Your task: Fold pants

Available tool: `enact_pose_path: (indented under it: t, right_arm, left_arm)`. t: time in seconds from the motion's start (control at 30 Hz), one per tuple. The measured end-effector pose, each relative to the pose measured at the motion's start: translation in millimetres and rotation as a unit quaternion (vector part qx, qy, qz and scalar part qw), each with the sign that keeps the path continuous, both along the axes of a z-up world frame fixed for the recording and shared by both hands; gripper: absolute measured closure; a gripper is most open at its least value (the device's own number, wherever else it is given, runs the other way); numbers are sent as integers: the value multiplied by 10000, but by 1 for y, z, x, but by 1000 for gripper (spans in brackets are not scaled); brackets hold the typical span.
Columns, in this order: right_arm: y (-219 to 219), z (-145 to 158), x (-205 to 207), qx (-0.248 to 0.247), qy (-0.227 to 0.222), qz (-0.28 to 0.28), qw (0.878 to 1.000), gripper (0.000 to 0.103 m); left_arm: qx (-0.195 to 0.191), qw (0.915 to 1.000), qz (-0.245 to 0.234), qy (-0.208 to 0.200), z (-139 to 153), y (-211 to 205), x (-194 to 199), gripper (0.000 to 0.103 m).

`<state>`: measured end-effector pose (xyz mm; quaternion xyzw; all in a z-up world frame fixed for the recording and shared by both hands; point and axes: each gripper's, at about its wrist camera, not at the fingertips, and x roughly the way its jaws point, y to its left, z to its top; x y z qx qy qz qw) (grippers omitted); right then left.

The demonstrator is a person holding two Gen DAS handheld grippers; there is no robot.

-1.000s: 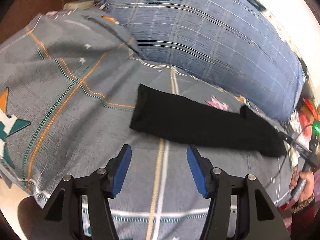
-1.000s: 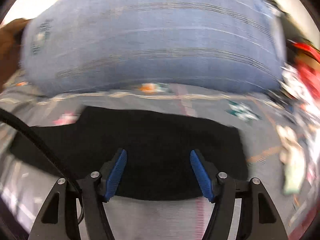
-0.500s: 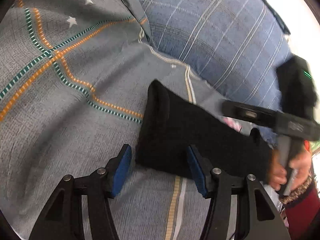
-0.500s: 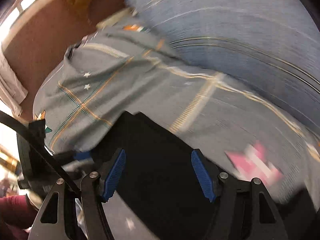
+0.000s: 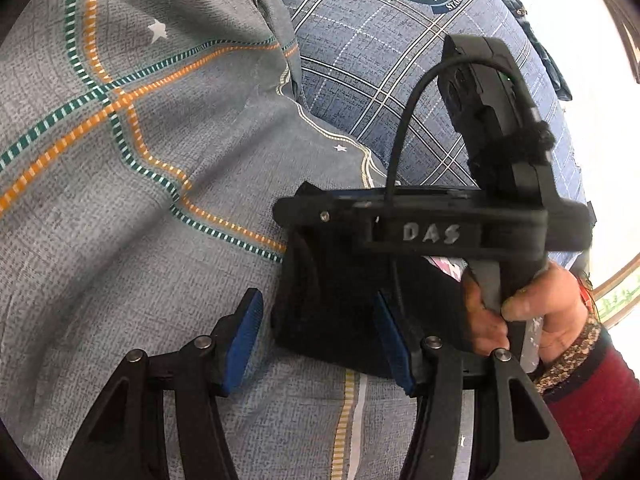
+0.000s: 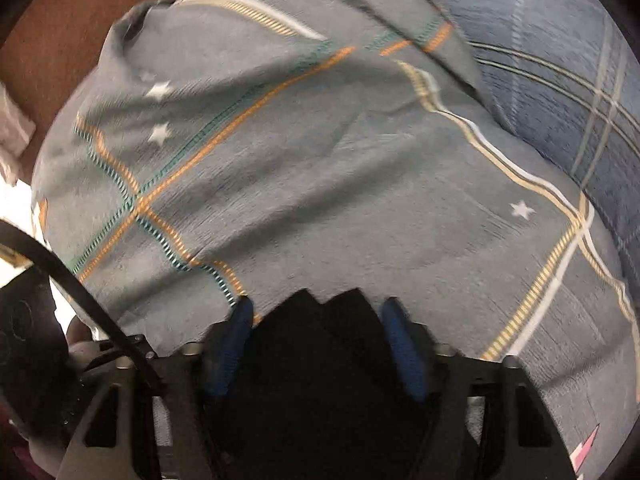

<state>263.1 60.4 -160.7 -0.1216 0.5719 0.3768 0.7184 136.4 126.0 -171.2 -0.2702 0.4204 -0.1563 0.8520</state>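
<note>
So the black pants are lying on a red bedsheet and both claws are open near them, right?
Not quite: the bedsheet is grey with orange and green lines, not red, as the left wrist view shows. The rest holds: the black pants lie on it, and the left claw and right claw are both open near them.

Home bedroom: bed w/ soft grey sheet, orange-green stripes + white stars (image 5: 168,184); big blue checked pillow w/ round badge (image 5: 384,60); brown wood headboard (image 6: 60,28).
</note>
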Motion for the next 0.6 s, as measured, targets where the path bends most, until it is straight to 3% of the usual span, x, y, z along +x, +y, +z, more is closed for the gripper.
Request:
enact_pose_path:
  t: [0.07,0.27,0.3,0.33,0.37,0.6]
  right_arm:
    - [1,2,-4,-78,-3,5,10000,81]
    - [-15,39,-18,293,-201,-261,9990,84]
    - [-19,49,-22,410,-232,-287,9985,84]
    - [-23,55,-24,482,-242,-304,9981,84]
    - [-26,60,-27,535,-264,-316,9977,84]
    - [-76,97,-45,1054,-517,-792,9899,85]
  left_arm:
    - [-4,10000,8,5,1,0,-1,47]
    - [187,9998,-1,29,7,-6,2,47]
    - [238,9996,-121,32,10,-11,4,55]
    - [204,9994,-267,22,12,-14,5,70]
    - [129,9988,-462,38,15,-21,10,92]
    - [327,9967,-686,-301,61,-52,0,93]
